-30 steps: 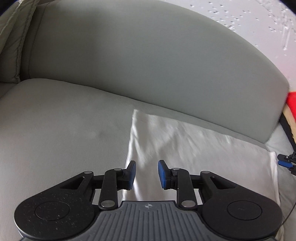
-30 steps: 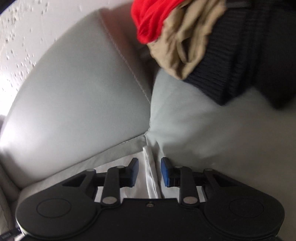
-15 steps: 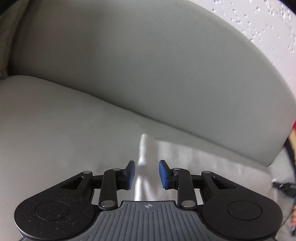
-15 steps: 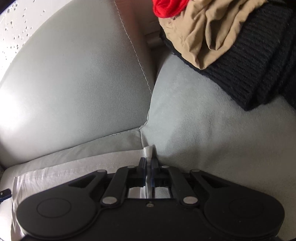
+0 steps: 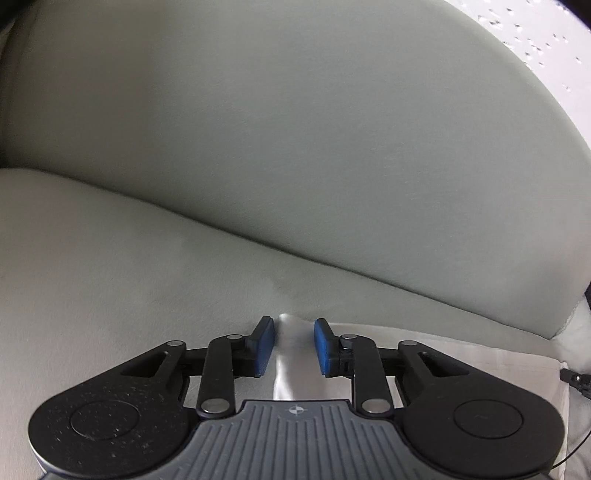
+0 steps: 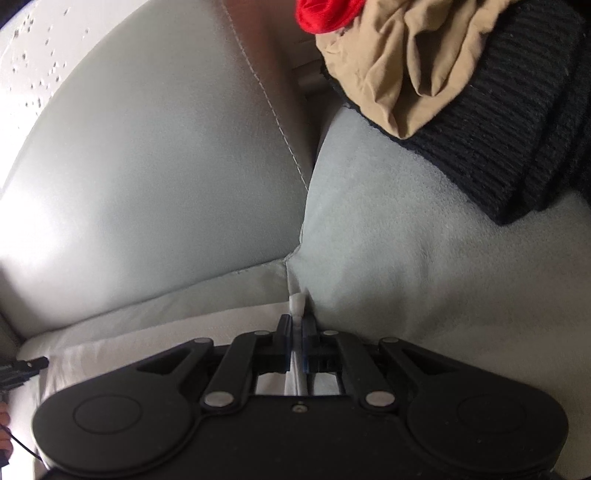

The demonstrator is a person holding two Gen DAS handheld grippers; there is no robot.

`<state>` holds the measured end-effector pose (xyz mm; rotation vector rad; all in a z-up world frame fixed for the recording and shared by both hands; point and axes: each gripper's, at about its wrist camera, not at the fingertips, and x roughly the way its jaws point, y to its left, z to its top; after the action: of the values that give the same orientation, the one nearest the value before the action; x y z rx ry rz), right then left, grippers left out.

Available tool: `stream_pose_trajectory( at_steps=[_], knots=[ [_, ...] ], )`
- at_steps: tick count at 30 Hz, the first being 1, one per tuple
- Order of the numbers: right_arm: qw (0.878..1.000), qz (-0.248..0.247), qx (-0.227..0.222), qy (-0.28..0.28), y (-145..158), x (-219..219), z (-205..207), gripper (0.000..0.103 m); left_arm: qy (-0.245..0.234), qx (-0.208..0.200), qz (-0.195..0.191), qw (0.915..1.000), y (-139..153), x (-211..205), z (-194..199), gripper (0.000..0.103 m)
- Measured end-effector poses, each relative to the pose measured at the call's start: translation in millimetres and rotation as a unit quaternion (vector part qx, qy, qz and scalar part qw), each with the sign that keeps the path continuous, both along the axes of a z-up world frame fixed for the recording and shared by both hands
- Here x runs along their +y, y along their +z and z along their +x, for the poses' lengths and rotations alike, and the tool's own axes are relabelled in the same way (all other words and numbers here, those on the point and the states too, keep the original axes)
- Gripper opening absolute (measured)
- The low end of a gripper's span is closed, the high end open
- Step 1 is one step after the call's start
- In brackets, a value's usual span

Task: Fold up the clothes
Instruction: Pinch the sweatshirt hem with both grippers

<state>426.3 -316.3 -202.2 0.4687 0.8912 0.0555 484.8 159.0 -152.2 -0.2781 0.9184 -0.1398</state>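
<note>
A white garment lies flat on the grey sofa seat, close to the backrest. My left gripper is open, and the garment's left corner rises between its blue pads without being clamped. My right gripper is shut on the garment's right corner, a small white tip sticking out past the pads. The rest of the white cloth spreads to the left in the right wrist view.
The sofa backrest rises just behind the garment. A side cushion stands to the right, with a pile of black knit, tan and red clothes on it. Bare seat lies to the left.
My right gripper has shut on the garment's right corner. My left gripper has moved forward to the left corner, which now sits between its open pads.
</note>
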Motion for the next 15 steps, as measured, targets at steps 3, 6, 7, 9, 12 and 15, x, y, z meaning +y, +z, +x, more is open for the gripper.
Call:
stream_pose_trajectory(
  at_steps=[3,6,7,9,12,15],
  knots=[
    [1.0,0.006,-0.005,-0.005,-0.4,2.0,-1.9,0.004,0.008,-0.014,0.019,0.9997,4.7,-6.7,-6.1,0.002],
    [1.0,-0.015,-0.02,-0.003,7.3,9.8,-11.3,0.004,0.013,-0.039,0.04,0.9984,16.4,-15.7,-20.7,0.002],
    [0.999,-0.023,-0.027,-0.003,12.1,12.5,-16.5,0.004,0.014,-0.048,0.044,0.9978,21.9,-19.0,-27.4,0.002],
    [0.998,-0.041,-0.043,-0.004,21.6,18.1,-27.0,0.004,0.008,-0.066,0.056,0.9962,35.8,-22.8,-43.2,0.002],
    [0.998,-0.03,-0.059,-0.02,42.4,17.2,-51.3,0.004,-0.002,-0.091,0.073,0.9931,58.2,-25.9,-69.6,0.002],
    [0.997,-0.016,-0.068,-0.033,70.3,16.0,-86.4,0.004,0.005,-0.103,0.06,0.9929,81.4,-17.6,-107.7,0.002]
  ],
)
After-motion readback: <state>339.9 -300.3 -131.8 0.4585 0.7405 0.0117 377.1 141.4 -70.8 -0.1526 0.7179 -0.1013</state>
